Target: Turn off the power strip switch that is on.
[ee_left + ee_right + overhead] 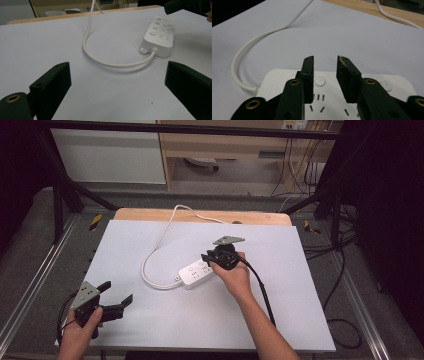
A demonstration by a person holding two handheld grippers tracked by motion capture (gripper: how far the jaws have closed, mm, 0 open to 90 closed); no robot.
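- your right gripper point(209, 258) hangs over the far end of the white power strip point(196, 273); your hand wraps its body from the near side.
- right gripper view: its jaws are parted by a narrow gap with nothing between them. they hover above the strip's top face, over the socket slots and a round button point(320, 81). whether the tips touch the plastic you cannot tell from this.
- the power strip lies flat near the middle of the desk point(280, 315), on the white sheet, angled with its cord end toward your left.
- its white cord point(150, 255) leaves that end, loops toward your left, then curves away to the far wooden edge of the desk.
- your left gripper point(119, 303) sits at the near left corner of the desk, well apart from the strip. its jaws stand wide open and empty, pointing toward the strip.
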